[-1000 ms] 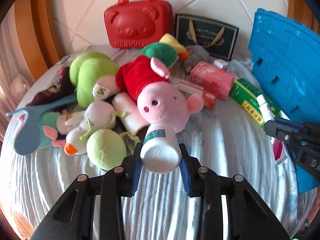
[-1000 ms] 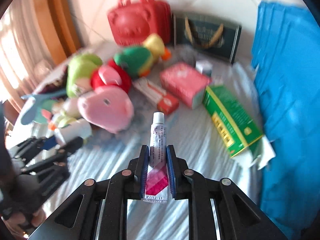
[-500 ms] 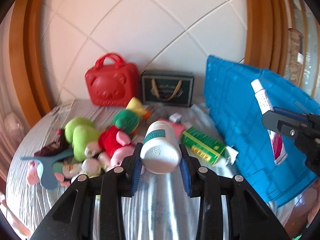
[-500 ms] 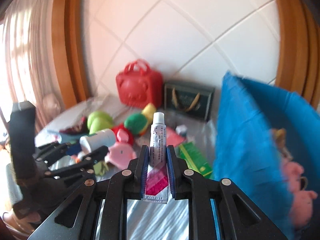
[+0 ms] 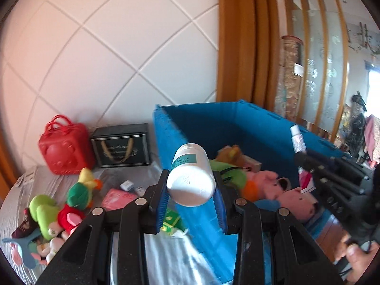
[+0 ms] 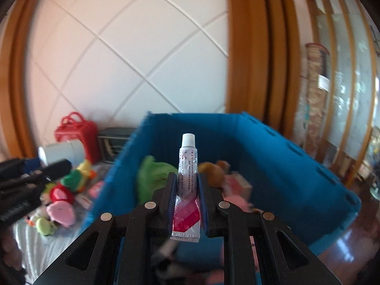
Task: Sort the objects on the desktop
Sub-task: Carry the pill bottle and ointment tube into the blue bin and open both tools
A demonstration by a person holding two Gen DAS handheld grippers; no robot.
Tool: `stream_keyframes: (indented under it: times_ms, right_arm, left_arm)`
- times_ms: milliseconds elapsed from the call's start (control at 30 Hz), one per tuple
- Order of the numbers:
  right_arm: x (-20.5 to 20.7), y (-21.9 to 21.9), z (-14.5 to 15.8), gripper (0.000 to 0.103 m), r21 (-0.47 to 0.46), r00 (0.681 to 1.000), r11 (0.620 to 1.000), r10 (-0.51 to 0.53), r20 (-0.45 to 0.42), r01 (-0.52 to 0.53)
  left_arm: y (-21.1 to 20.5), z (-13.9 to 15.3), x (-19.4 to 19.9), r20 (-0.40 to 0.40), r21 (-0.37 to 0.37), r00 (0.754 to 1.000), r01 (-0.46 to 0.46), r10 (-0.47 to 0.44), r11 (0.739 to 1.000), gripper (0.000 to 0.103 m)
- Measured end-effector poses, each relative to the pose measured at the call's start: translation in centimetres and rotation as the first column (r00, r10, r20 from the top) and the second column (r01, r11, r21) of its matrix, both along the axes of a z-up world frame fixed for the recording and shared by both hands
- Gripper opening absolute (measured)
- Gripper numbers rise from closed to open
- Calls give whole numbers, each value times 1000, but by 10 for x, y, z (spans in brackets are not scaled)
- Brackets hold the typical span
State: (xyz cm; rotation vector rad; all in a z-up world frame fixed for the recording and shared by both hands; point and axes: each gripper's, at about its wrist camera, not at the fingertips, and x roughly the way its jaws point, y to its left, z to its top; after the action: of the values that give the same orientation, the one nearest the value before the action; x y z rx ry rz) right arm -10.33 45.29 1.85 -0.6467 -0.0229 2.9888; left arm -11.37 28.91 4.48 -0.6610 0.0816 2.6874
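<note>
My left gripper [image 5: 191, 190] is shut on a white pill bottle [image 5: 191, 174] with a teal label and holds it in the air over the near left wall of the blue crate [image 5: 237, 123]. My right gripper [image 6: 187, 194] is shut on a white and red ointment tube [image 6: 187, 185] and holds it over the open blue crate [image 6: 273, 147]. The crate holds plush toys, among them a pink pig [image 5: 268, 181] and a green one [image 6: 152, 173]. The right gripper with its tube [image 5: 298, 140] also shows at the right of the left wrist view.
On the table left of the crate lie plush toys [image 5: 78, 187], a pink box [image 5: 118, 196] and a green box [image 5: 172, 220]. A red bear case [image 5: 64, 147] and a black gift bag [image 5: 121, 147] stand by the tiled wall. Wooden floor lies right of the crate.
Both grippers have lifted from the table and swung right to the blue crate, each still holding its object. The crate's inside has come into view.
</note>
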Motion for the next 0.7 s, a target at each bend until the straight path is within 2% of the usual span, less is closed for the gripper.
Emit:
stream_keyframes:
  times_ms: [167,267,333,467,700]
  right_arm:
    - [6,41,-9,18,31,994,994,-101,39,100]
    - [6,57,-16,18,26,990,991,-132,59,130]
    - [6,64,-19,18,29,986,988,-153,66,152]
    - [5,84,-27,18,15,982,986,-170,78,169]
    - [-9,90,-30,18,36,979,983,-181,99,178]
  left_arm:
    - [63,8,-6,48,-42,994,105,-103,994,34]
    - [83,5,-8,78,-54,987,148,-143,988,34]
    - [96,3,-7,67,-80,986,158,-153,984,34]
    - [107,0,-7,65,-99,986,162,-156,982,34]
    - [104,-4,-11,74,-110,988,144,-136,983,34]
